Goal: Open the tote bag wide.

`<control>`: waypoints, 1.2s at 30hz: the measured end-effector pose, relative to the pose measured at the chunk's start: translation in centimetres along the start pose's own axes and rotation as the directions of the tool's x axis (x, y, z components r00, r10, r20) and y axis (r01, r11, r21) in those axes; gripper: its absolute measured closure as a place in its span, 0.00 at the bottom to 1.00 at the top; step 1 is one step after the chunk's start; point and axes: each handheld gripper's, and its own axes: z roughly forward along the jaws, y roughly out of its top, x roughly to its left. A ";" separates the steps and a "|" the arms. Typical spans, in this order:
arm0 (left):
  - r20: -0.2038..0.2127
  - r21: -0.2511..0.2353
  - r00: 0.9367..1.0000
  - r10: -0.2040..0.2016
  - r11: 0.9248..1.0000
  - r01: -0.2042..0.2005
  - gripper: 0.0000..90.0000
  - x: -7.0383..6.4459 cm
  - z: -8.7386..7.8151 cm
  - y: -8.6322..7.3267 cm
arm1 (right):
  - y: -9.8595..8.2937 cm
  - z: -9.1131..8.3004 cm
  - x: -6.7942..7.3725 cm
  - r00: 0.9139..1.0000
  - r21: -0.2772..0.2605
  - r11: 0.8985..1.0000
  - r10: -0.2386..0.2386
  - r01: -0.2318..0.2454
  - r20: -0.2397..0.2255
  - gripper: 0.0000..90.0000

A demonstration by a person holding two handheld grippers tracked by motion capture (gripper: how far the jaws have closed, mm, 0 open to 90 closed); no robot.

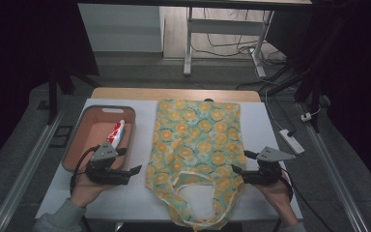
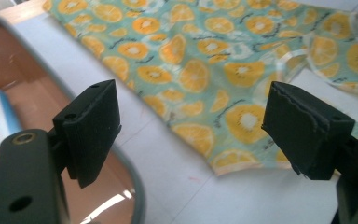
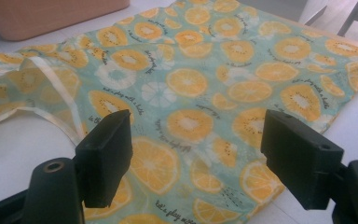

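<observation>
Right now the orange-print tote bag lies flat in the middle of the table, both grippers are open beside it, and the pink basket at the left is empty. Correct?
Not quite: the pink basket is not empty. The high view shows a red and white packet inside it. The tote bag does lie flat, with the left gripper and right gripper open beside it.

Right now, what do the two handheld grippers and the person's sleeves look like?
Both the left gripper and the right gripper are black, each with two blocky rectangular jaws and a grey three-cornered plate on top. A dark cable trails from each toward the person. The sleeves at the wrists look grey-green.
</observation>
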 end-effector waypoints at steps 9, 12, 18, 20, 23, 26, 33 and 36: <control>0.070 0.012 0.995 0.072 0.997 -0.073 0.21 -2.2 1.2 2.1 | 0.2 0.3 0.2 1.000 -0.001 1.000 -0.001 0.001 -0.009 0.28; 0.095 0.025 0.991 0.092 0.995 -0.095 0.21 -3.0 2.1 2.5 | 0.2 0.4 0.2 1.000 0.005 1.000 -0.005 0.005 -0.011 0.28; 0.164 0.085 0.977 0.135 0.985 -0.150 0.21 -4.8 4.7 3.0 | 0.2 0.6 0.3 1.000 0.008 1.000 -0.008 0.008 -0.015 0.28; 0.188 0.106 0.971 0.151 0.979 -0.172 0.21 -5.4 5.5 3.0 | 0.2 0.6 0.3 1.000 0.009 1.000 -0.008 0.008 -0.016 0.28; 0.218 0.129 0.961 0.170 0.971 -0.201 0.21 -6.4 6.5 3.0 | 0.2 0.7 0.4 1.000 0.012 1.000 -0.009 0.009 -0.017 0.28; 0.243 0.150 0.952 0.186 0.962 -0.227 0.22 -7.1 7.1 2.7 | 0.1 0.8 0.4 1.000 0.017 1.000 -0.008 0.009 -0.019 0.28; 0.260 0.194 0.947 0.189 0.950 -0.243 0.25 -7.6 7.9 1.5 | 0.0 1.0 0.5 1.000 0.022 1.000 -0.013 0.014 -0.021 0.28; 0.260 0.219 0.946 0.194 0.942 -0.254 0.30 -7.7 8.3 0.9 | 0.0 1.0 0.5 1.000 0.025 1.000 -0.017 0.017 -0.020 0.28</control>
